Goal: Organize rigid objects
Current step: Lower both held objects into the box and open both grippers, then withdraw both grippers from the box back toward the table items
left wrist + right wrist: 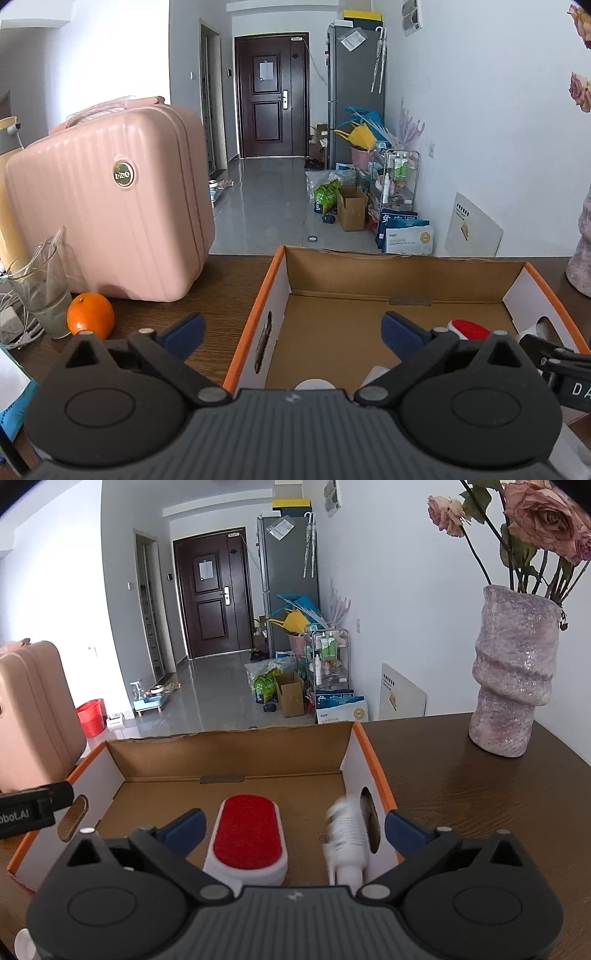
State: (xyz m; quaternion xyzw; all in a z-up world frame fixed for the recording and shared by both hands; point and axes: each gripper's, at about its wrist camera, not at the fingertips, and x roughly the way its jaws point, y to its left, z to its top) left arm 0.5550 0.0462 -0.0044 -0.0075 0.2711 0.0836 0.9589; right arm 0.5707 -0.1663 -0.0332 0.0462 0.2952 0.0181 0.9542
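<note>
An orange-rimmed cardboard box lies open on the dark wooden table. Inside it rest a white lint brush with a red pad and, against the right wall, a blurred white bottle. My right gripper hovers over the box's near side, open, with both items below its spread fingers and neither one touched. My left gripper is open above the box's left wall; nothing sits between its fingers. The brush's red tip shows behind the left gripper's right finger.
A pink hard case stands left of the box, with an orange and a glass beside it. A lilac vase with dried roses stands on the table to the right. Beyond the table's far edge lies a hallway floor with clutter.
</note>
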